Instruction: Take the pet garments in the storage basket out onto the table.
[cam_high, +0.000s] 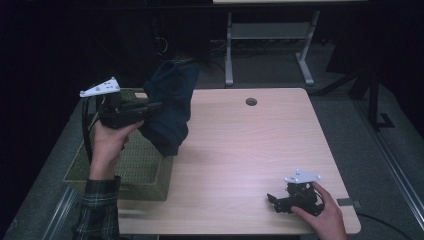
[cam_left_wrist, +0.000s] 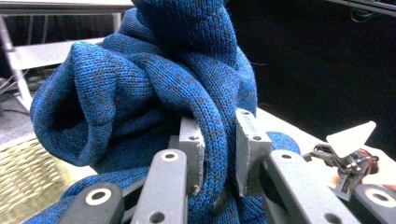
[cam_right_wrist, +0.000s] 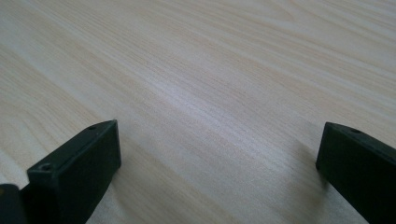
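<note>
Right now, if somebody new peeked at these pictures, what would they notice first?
Probably the big blue knitted garment, hanging in the air at the table's left edge, partly over a woven green basket. The left gripper has a fold of it pinched between its jaws. Far off at the near right corner of the light wooden table, the right gripper rests low with its jaws wide apart, holding nothing.
</note>
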